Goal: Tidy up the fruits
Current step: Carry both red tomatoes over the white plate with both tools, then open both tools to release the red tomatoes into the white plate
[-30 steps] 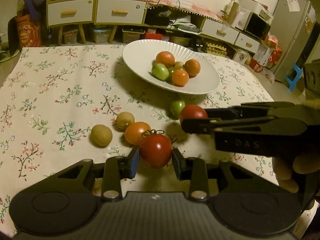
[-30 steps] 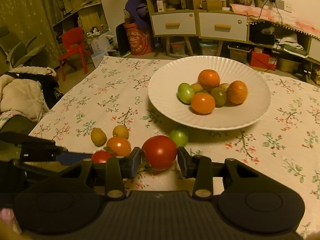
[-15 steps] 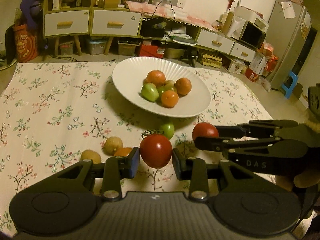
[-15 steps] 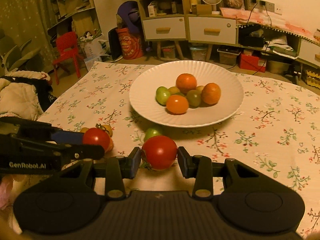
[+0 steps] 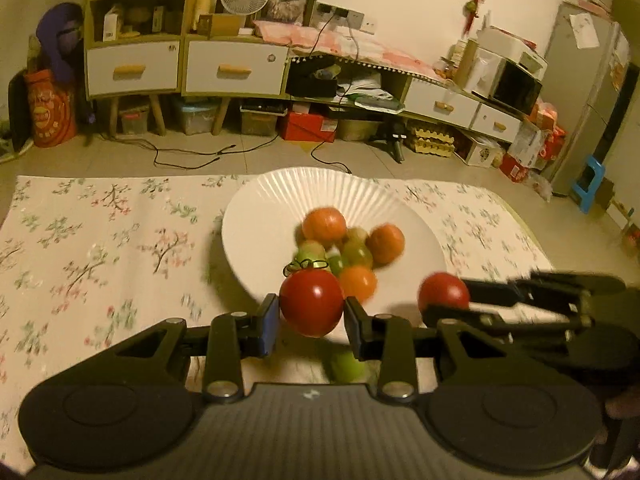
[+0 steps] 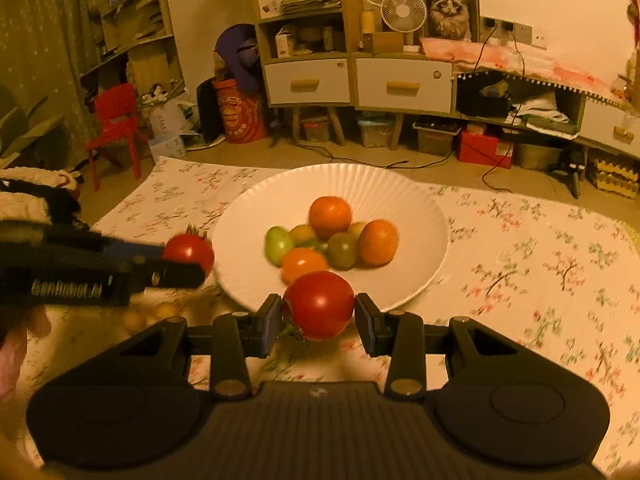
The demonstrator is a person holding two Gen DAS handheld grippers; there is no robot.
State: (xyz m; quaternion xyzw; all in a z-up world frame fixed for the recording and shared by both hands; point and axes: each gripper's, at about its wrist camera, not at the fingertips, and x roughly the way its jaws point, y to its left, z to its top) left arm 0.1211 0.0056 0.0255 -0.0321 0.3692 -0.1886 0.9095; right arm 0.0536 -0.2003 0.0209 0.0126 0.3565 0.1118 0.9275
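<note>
My left gripper (image 5: 311, 318) is shut on a red tomato (image 5: 312, 302) with a green stem, held above the near rim of the white ribbed plate (image 5: 320, 188). My right gripper (image 6: 318, 318) is shut on a second red tomato (image 6: 319, 305), also at the plate's (image 6: 352, 182) near edge. Each gripper shows in the other view: the right one (image 5: 442, 300) at the right with its tomato (image 5: 443, 291), the left one (image 6: 188, 258) at the left with its tomato (image 6: 188, 250). Several orange and green tomatoes (image 6: 332, 236) lie piled in the plate.
A green tomato (image 5: 348, 366) lies on the floral tablecloth (image 5: 100, 248) below my left gripper. Small yellowish fruits (image 6: 148, 314) sit on the cloth at the left of the right wrist view. Cabinets (image 6: 360, 76) and floor clutter stand beyond the table's far edge.
Both grippers have carried their red tomatoes up and forward from the loose fruit on the cloth to the plate's near rim. The plate now looks larger and closer.
</note>
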